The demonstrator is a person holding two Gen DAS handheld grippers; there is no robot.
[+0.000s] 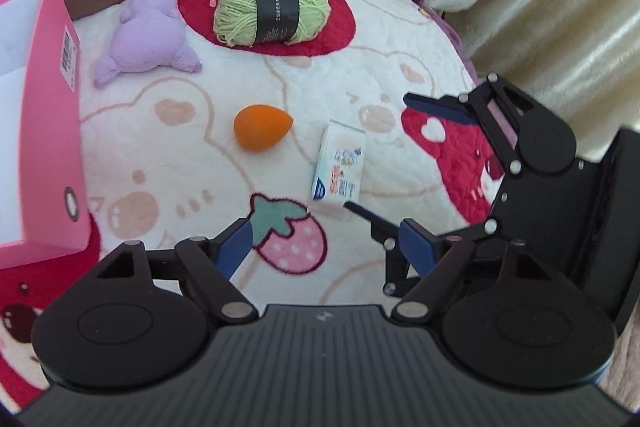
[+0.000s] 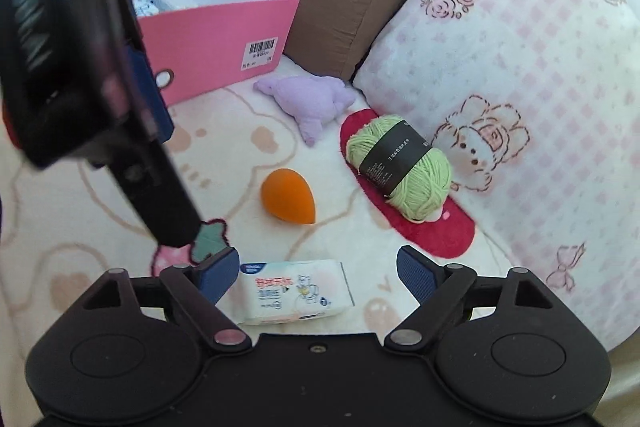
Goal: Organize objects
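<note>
Both tongs gape wide, empty, above the fuzzy blanket (image 1: 360, 87); right tongs (image 2: 316, 269) straddle a glossy tissue pack (image 2: 296, 291)

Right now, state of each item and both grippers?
left gripper: open, empty, over the blanket
right gripper: open, tissue pack between the jaws, not pressed
tissue pack: lying flat on the blanket
orange makeup sponge: on its side, loose
green yarn ball: wound, black label on
purple plush toy: lying beside the box
pink box: open, already holds items
</note>
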